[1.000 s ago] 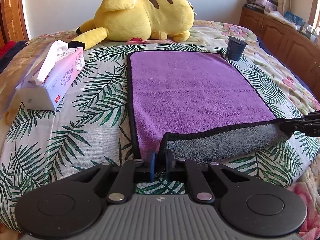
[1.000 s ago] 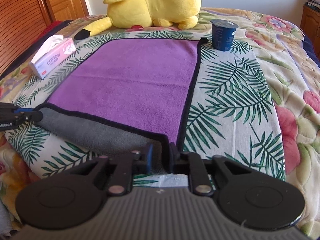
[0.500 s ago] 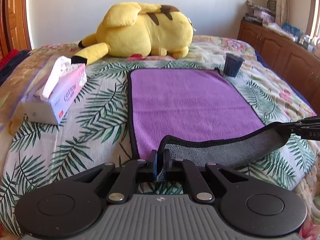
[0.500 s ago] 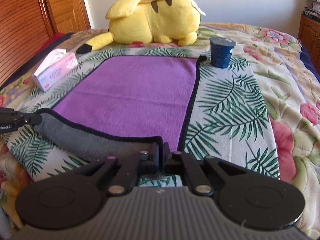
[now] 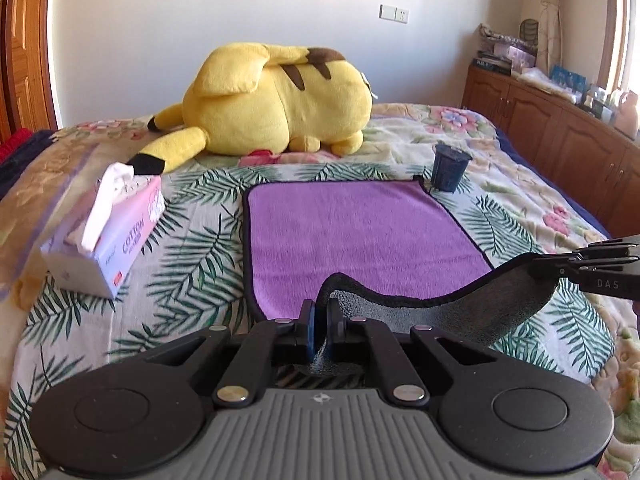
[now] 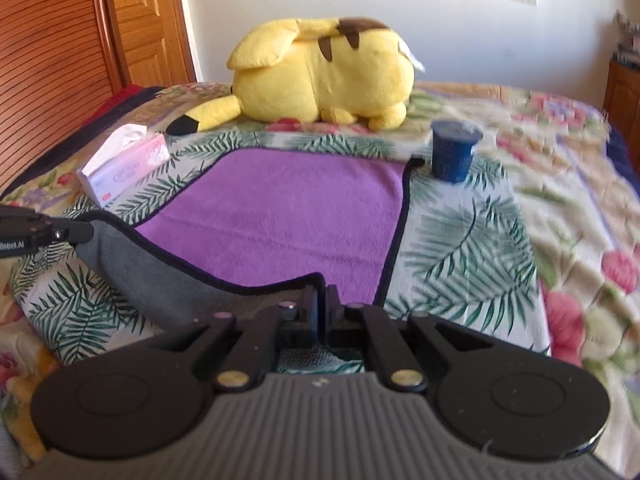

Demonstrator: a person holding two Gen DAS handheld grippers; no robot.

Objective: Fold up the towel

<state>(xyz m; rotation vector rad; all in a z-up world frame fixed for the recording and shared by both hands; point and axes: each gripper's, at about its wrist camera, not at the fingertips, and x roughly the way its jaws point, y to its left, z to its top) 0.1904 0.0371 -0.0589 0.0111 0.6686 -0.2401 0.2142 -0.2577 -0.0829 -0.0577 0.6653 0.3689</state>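
Observation:
A purple towel [image 5: 360,236] with a black border and grey underside lies on the bed; it also shows in the right wrist view [image 6: 280,220]. My left gripper [image 5: 320,314] is shut on the towel's near left corner. My right gripper [image 6: 320,304] is shut on the near right corner. Both corners are lifted off the bed, and the near edge hangs between them with the grey underside [image 5: 472,312] facing me. The right gripper appears at the right edge of the left wrist view [image 5: 596,268]; the left gripper appears at the left edge of the right wrist view [image 6: 36,234].
A yellow plush toy [image 5: 272,104] lies behind the towel. A dark blue cup [image 5: 450,168] stands at the towel's far right corner. A pink tissue box [image 5: 108,236] lies to the left. A wooden cabinet [image 5: 560,132] runs along the right; wooden doors [image 6: 80,28] stand on the left.
Both grippers closed on the towel's near corners and rose, lifting the near edge off the bed. The folded-over grey strip now hangs in the air between them.

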